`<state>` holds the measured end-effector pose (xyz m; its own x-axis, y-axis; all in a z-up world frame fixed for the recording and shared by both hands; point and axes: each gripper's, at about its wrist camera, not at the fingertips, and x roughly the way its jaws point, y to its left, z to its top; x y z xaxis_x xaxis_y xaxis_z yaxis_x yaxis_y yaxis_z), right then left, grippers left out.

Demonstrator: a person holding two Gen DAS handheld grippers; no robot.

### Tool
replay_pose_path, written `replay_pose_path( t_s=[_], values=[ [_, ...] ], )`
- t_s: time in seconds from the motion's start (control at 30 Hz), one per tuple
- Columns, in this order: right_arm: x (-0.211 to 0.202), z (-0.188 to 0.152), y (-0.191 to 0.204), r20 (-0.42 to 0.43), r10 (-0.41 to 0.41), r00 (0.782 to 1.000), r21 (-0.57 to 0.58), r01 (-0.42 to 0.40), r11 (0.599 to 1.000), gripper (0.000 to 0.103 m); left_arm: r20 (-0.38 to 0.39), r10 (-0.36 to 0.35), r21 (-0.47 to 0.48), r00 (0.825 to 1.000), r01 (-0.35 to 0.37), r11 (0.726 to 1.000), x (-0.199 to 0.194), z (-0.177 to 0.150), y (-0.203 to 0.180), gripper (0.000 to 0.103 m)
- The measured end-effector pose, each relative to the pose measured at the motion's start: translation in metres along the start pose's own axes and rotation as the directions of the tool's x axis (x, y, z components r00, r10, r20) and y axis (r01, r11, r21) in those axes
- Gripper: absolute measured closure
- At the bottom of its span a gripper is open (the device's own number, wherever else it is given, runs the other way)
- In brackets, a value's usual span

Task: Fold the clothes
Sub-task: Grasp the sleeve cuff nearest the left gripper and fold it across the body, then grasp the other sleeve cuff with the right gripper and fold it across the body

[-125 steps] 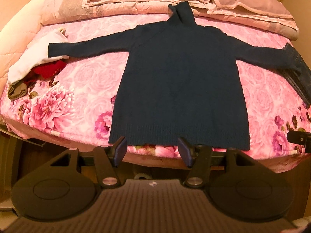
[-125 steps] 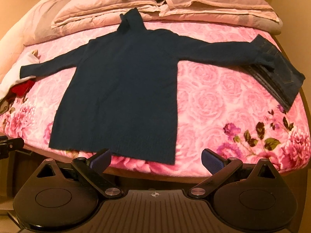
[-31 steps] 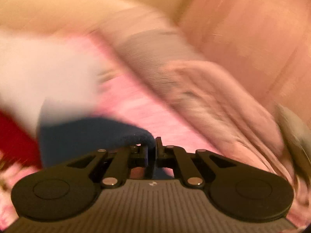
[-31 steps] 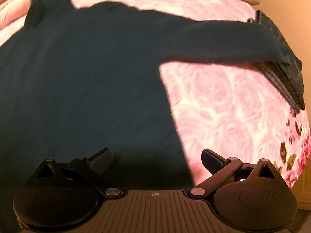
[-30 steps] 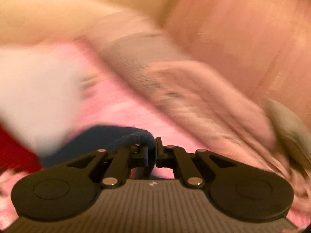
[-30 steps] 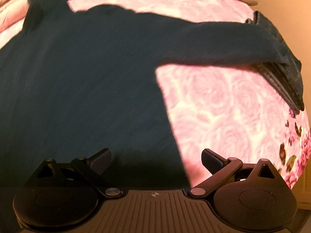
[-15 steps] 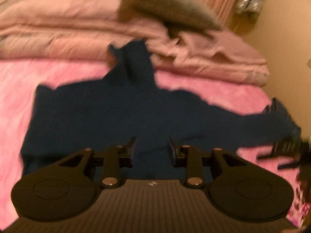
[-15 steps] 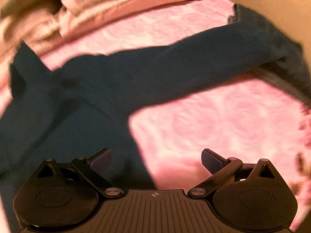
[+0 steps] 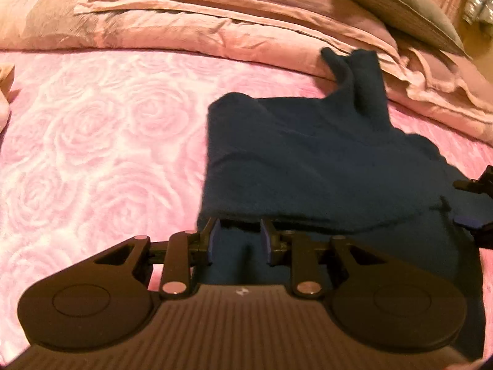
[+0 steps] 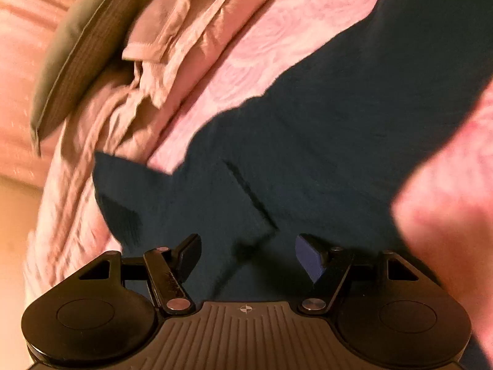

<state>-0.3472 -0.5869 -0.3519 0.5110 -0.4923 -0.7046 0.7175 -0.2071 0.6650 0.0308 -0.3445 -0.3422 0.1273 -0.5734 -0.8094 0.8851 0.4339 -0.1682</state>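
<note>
Sweater [image 9: 308, 166] lies flat on the pink bedspread [image 9: 92, 141], collar up by the folded quilt [image 9: 191, 27]. Its left sleeve is laid across the chest, cuff ending near the middle; the other sleeve is out toward the far side in the right wrist view. So: part-folded.

Left to right:

My left gripper [image 9: 238, 240] sits low over the sweater's left edge, just below the folded sleeve. Jaws are parted a moderate way, nothing between them, only knit underneath. Can't tell if the tips touch the fabric.

My right gripper [image 10: 248, 254] hangs over the chest, near the collar [image 10: 123, 191] and the cuff edge of the folded sleeve. Jaws are spread wide, holding nothing.

Step in hand, as I judge it: the outstretched sleeve needs bringing in to match the left one. To do it well:
- grab near the cuff, not mid-sleeve, so it doesn't sag
- pinch one layer only; knit is thick & soft, easy to catch the body w/ it
- lay it flat across the chest, w/o dragging the first fold out of place
- let go low, so the sleeve doesn't flop or twist
</note>
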Motion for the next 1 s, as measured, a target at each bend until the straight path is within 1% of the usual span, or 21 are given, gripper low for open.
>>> replay_pose_path(
  t_s=[0.03,0.07,0.13,0.23,0.27,0.3,0.33,0.4,0.47,0.53,0.6,0.63,0.67,0.7,0.73,0.77,0.83,0.9,0.93,0.97,1.0],
  values=[
    [0.006,0.002,0.0,-0.005,-0.001,1.0,0.003,0.001,1.0,0.05,0.002,-0.002,-0.006,1.0,0.002,1.0,0.002,0.001,0.001,0.081],
    [0.013,0.005,0.001,-0.011,-0.008,1.0,-0.007,0.008,1.0,0.055,0.004,-0.005,-0.012,1.0,0.005,1.0,0.005,0.002,0.001,0.08],
    [0.014,0.004,0.012,0.009,-0.022,1.0,-0.098,0.023,0.995,0.086,0.008,-0.006,-0.012,1.0,0.006,1.0,0.009,0.004,0.001,0.081],
    [0.011,0.0,0.03,0.052,-0.036,0.998,-0.251,0.048,0.967,0.09,0.032,-0.003,0.014,0.999,0.003,1.0,0.011,0.008,0.001,0.085],
    [0.004,-0.003,0.037,0.078,-0.041,0.996,-0.306,0.063,0.95,0.09,0.046,-0.006,0.026,0.999,0.005,1.0,0.01,0.01,0.001,0.092],
    [-0.005,-0.007,0.044,0.109,-0.05,0.993,-0.352,0.086,0.932,0.09,0.057,-0.007,0.042,0.998,0.004,0.999,0.01,0.013,0.0,0.094],
    [-0.015,-0.012,0.049,0.14,-0.06,0.988,-0.392,0.111,0.913,0.09,0.068,-0.007,0.057,0.998,0.003,0.998,0.01,0.015,-0.001,0.094],
    [-0.023,-0.018,0.046,0.17,-0.102,0.98,-0.421,0.166,0.892,0.09,0.069,-0.017,0.082,0.997,0.011,0.997,0.016,0.019,-0.003,0.094],
    [-0.022,-0.022,0.038,0.175,-0.153,0.973,-0.423,0.215,0.88,0.09,0.034,-0.021,0.115,0.999,0.017,0.993,0.029,0.022,-0.007,0.094],
    [-0.009,-0.022,0.024,0.147,-0.204,0.968,-0.403,0.247,0.881,0.089,-0.032,0.003,0.174,0.999,0.002,0.985,0.049,0.021,-0.013,0.094],
    [-0.004,-0.023,0.016,0.148,-0.225,0.963,-0.401,0.266,0.876,0.085,-0.057,0.033,0.219,0.998,-0.02,0.976,0.062,0.016,-0.017,0.095],
    [-0.007,-0.023,0.016,0.166,-0.228,0.959,-0.403,0.277,0.872,0.079,-0.051,0.036,0.228,0.998,-0.023,0.973,0.061,0.016,-0.018,0.095],
    [-0.011,-0.023,0.019,0.2,-0.243,0.949,-0.404,0.305,0.862,0.07,-0.045,0.039,0.236,0.998,-0.027,0.971,0.06,0.015,-0.019,0.095],
    [-0.018,-0.025,0.023,0.258,-0.278,0.925,-0.401,0.364,0.84,0.049,-0.032,0.039,0.231,0.999,-0.03,0.972,0.055,0.015,-0.019,0.095],
    [-0.025,-0.028,0.026,0.311,-0.3,0.901,-0.4,0.411,0.819,0.039,-0.014,0.033,0.212,0.999,-0.029,0.977,0.05,0.016,-0.018,0.095],
    [-0.034,-0.03,0.026,0.339,-0.283,0.897,-0.408,0.411,0.815,0.039,0.004,0.027,0.192,1.0,-0.027,0.981,0.045,0.016,-0.017,0.095],
    [-0.042,-0.028,0.025,0.303,-0.21,0.93,-0.431,0.33,0.84,0.039,0.007,0.007,0.14,1.0,-0.008,0.99,0.041,0.015,-0.013,0.094],
    [-0.038,-0.028,0.021,0.221,-0.15,0.964,-0.461,0.239,0.854,0.039,-0.046,0.032,0.164,0.998,-0.024,0.986,0.051,0.008,-0.016,0.093],
    [-0.031,-0.028,0.017,0.165,-0.145,0.976,-0.473,0.207,0.856,0.039,-0.074,0.046,0.178,0.996,-0.032,0.984,0.056,0.005,-0.017,0.093],
    [-0.026,-0.027,0.011,0.129,-0.158,0.979,-0.473,0.201,0.858,0.04,-0.073,0.05,0.175,0.996,-0.036,0.984,0.054,0.006,-0.019,0.093],
    [-0.023,-0.025,0.005,0.105,-0.176,0.979,-0.467,0.205,0.86,0.048,-0.071,0.052,0.17,0.996,-0.04,0.985,0.051,0.008,-0.022,0.094]
  ],
)
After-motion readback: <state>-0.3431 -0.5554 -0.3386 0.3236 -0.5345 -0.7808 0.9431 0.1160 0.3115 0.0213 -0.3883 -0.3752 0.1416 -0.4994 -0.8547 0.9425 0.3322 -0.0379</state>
